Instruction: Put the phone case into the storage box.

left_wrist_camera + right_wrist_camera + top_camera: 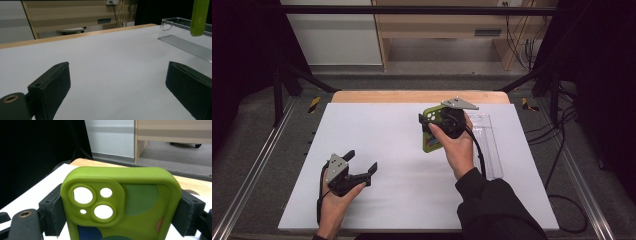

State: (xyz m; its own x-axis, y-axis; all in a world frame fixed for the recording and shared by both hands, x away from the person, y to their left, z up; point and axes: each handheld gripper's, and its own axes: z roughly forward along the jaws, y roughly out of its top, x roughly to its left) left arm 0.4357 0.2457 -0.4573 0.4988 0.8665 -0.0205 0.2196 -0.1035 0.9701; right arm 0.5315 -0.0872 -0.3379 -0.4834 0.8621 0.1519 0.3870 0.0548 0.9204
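The right gripper [430, 121] clamps a lime-green soft plastic phone case with camera cut-outs [431, 131]; in the right gripper view its two black jaws press on the case's [140, 202] long edges, one on each side, with the cut-outs toward 10 o'clock. In the high view the case stands on edge above the white tabletop [402, 150], at about 2 o'clock from the table's middle. Just beside it, toward 3 o'clock, lies a clear rectangular plastic tray [491, 147]. The left gripper [361, 161] sits at about 8 o'clock, low over the table, jaws spread wide and holding nothing. In the left gripper view the tray [185, 42] and the case's green edge [199, 17] show toward 1 o'clock.
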